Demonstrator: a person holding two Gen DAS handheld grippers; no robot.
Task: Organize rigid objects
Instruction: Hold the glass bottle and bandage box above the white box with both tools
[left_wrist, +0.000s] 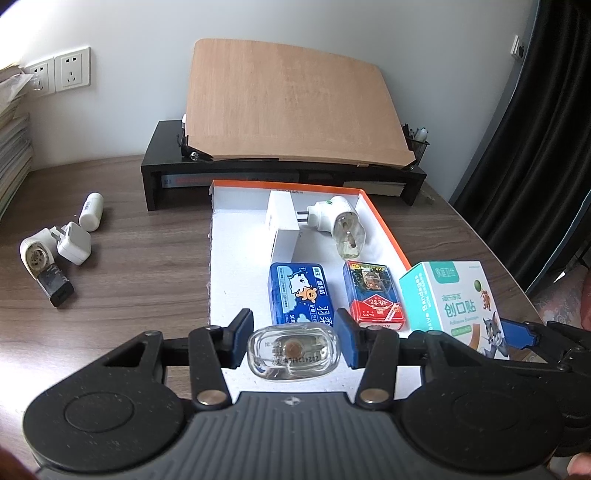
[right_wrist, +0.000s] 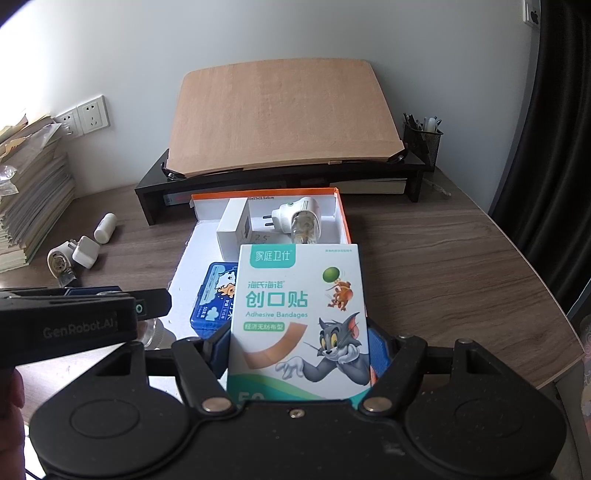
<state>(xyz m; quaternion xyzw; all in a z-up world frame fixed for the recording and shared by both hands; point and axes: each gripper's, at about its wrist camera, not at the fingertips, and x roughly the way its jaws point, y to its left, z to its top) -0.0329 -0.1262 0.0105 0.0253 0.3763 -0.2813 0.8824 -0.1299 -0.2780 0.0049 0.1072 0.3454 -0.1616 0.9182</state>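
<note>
An orange-rimmed white box lid (left_wrist: 384, 221) lies on the desk and holds a white box (left_wrist: 282, 225), a plug-in repellent heater (left_wrist: 338, 221), a blue tin (left_wrist: 301, 291) and a red card pack (left_wrist: 373, 295). My left gripper (left_wrist: 293, 345) is over the lid's near end. A clear glass bottle (left_wrist: 293, 352) sits between its pads with small gaps on both sides. My right gripper (right_wrist: 299, 350) is shut on a bandage box (right_wrist: 299, 314), held over the lid's near right part. The bandage box also shows in the left wrist view (left_wrist: 454, 299).
On the desk to the left lie a white bottle (left_wrist: 91, 211), a white charger (left_wrist: 74, 243) and another repellent heater (left_wrist: 35, 256) with a black adapter (left_wrist: 55, 284). A black monitor riser (left_wrist: 155, 173) with a tilted wooden board (left_wrist: 288, 107) stands behind. A paper stack (right_wrist: 33, 199) is at far left.
</note>
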